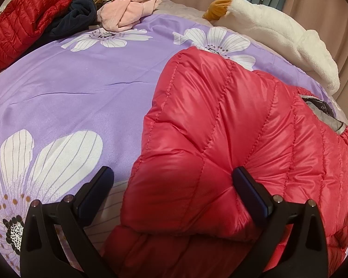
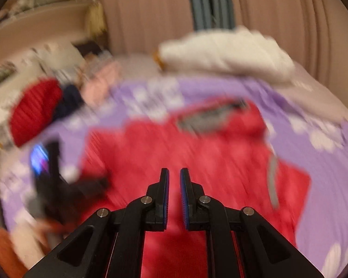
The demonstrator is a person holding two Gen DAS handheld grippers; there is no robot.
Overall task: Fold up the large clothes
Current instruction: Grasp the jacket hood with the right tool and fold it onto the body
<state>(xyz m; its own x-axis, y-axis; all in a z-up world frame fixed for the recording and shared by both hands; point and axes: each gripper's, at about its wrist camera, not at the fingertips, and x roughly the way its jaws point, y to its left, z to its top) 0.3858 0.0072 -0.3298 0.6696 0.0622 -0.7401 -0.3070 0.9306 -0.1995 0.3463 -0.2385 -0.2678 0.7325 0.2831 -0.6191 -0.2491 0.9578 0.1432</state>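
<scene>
A shiny pink-red quilted down jacket [image 1: 222, 139] lies on the purple flowered bedspread [image 1: 81, 88], with one part folded over itself. My left gripper [image 1: 174, 178] is open, its jaws wide apart on either side of the jacket's folded edge, low over it. In the blurred right wrist view the same jacket [image 2: 185, 148] lies spread out with its grey collar lining [image 2: 204, 118] at the far end. My right gripper [image 2: 174, 176] hovers above the jacket with its jaws nearly together, a narrow gap between them, holding nothing. The left gripper [image 2: 46, 162] shows there at the jacket's left edge.
A dark red quilted jacket [image 1: 23, 20], a navy garment [image 1: 78, 14] and pink clothes [image 1: 127, 9] are piled at the far left of the bed. A white fleece garment [image 1: 285, 34] with an orange piece [image 1: 218, 9] lies at the far right. Curtains hang behind.
</scene>
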